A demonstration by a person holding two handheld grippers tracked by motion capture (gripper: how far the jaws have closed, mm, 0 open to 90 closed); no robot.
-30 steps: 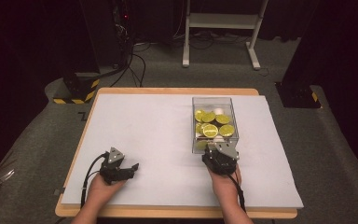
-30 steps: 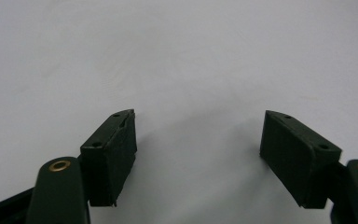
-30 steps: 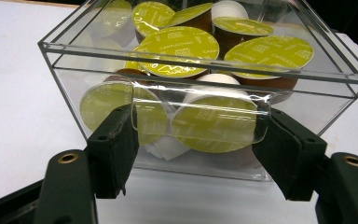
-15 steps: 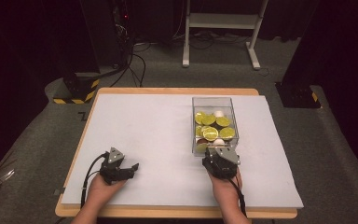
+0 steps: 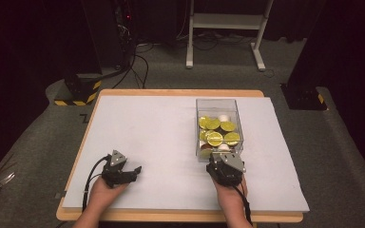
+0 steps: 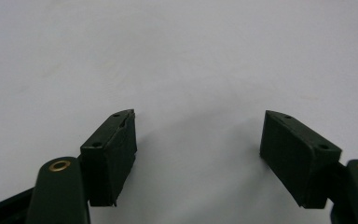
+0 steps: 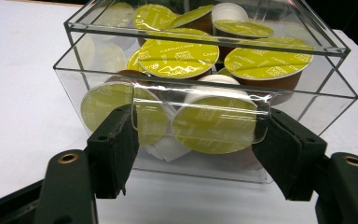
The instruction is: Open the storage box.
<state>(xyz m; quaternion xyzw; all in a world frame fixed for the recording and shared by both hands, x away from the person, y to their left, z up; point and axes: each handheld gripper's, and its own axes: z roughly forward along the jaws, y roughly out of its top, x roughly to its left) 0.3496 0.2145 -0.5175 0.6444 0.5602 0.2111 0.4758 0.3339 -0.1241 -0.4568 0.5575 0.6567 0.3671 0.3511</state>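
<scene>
the clear box [image 5: 218, 127] holds green-lidded capsules [image 7: 179, 58] (some white ones too). my right gripper [image 7: 198, 140] is just before its near wall, jaws open; my left gripper [image 6: 198, 140], well apart from the box, is open and holds nothing.

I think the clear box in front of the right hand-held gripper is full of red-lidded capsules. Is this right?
Not quite. The capsules in the clear box in front of the right hand-held gripper have yellow-green lids, not red; a few show white. The right gripper view shows this plainly.
</scene>
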